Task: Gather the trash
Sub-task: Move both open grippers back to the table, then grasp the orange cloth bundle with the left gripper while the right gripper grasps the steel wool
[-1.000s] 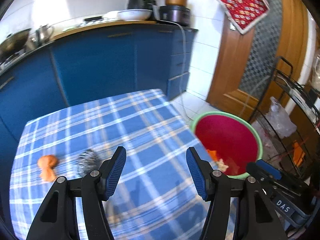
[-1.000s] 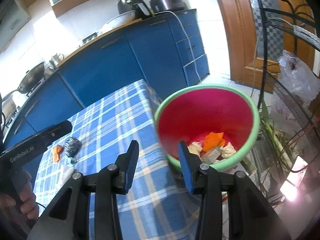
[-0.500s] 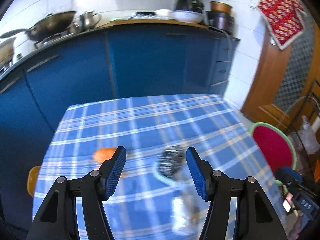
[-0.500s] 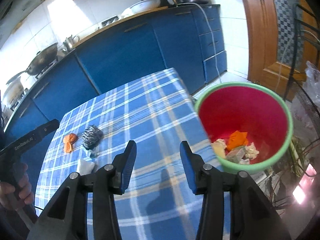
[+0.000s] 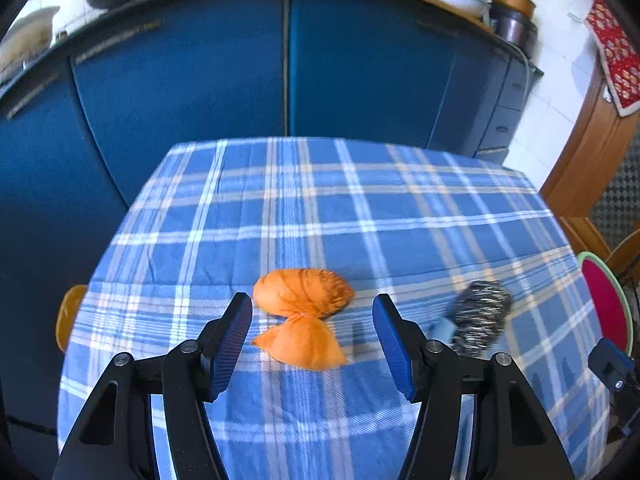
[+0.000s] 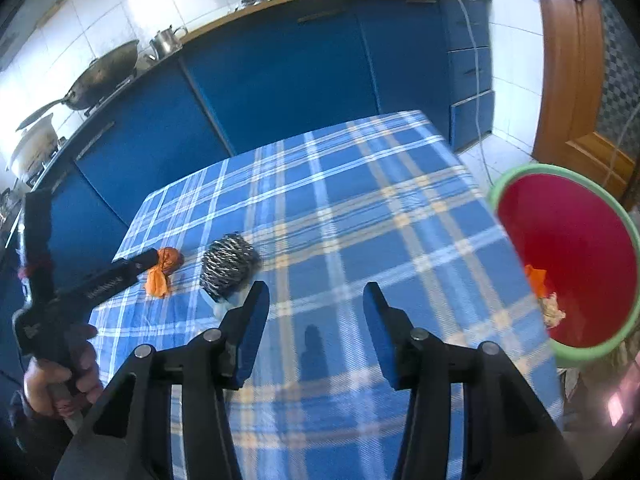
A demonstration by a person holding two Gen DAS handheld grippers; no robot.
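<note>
An orange knotted wrapper (image 5: 302, 312) lies on the blue checked tablecloth (image 5: 320, 208), just ahead of my left gripper (image 5: 312, 318), which is open and hangs above it without touching. A grey steel-wool ball (image 5: 480, 316) with a pale blue scrap under it sits to its right. In the right wrist view the same wrapper (image 6: 162, 270) and steel-wool ball (image 6: 227, 266) lie left of my right gripper (image 6: 316, 304); its jaws are opening with only cloth between them. The red bin (image 6: 576, 256) with a green rim holds orange and pale scraps.
Blue kitchen cabinets (image 5: 280, 60) stand behind the table, with a wok (image 6: 100, 76) and pots on the counter. A wooden door (image 6: 572, 60) is at the right. A hand (image 6: 60, 376) holds the left gripper's handle. The bin stands off the table's right edge.
Both grippers swung left from the bin toward the trash on the table. The orange wrapper now lies just in front of the left gripper. The right jaws have widened.
</note>
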